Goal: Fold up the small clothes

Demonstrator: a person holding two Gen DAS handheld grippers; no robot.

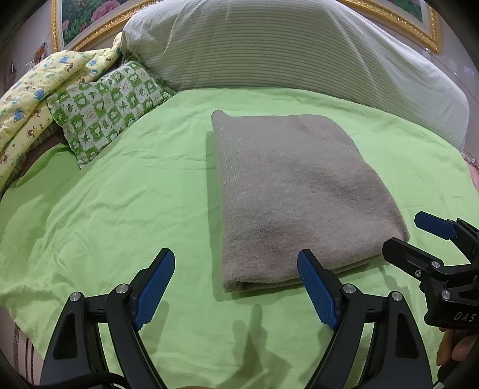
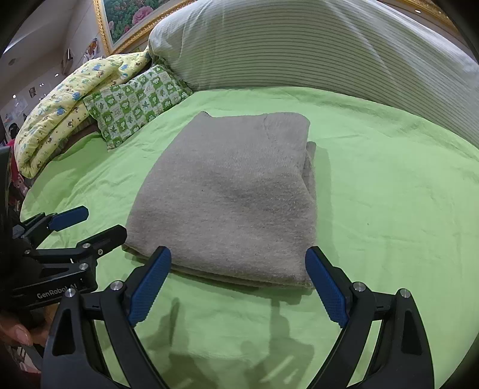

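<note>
A grey knitted garment (image 1: 296, 191) lies folded into a thick rectangle on the green bed sheet (image 1: 125, 191); it also shows in the right wrist view (image 2: 236, 194). My left gripper (image 1: 236, 263) is open and empty, just short of the garment's near left corner. My right gripper (image 2: 238, 263) is open and empty, its jaws wide in front of the garment's near edge. The right gripper shows at the right edge of the left wrist view (image 1: 410, 233), and the left gripper at the left edge of the right wrist view (image 2: 101, 221).
A large striped white pillow (image 1: 287, 51) lies behind the garment. A green patterned small pillow (image 1: 107, 107) and a yellow printed quilt (image 1: 36, 98) lie at the far left. A gold-framed picture (image 1: 89, 18) hangs behind.
</note>
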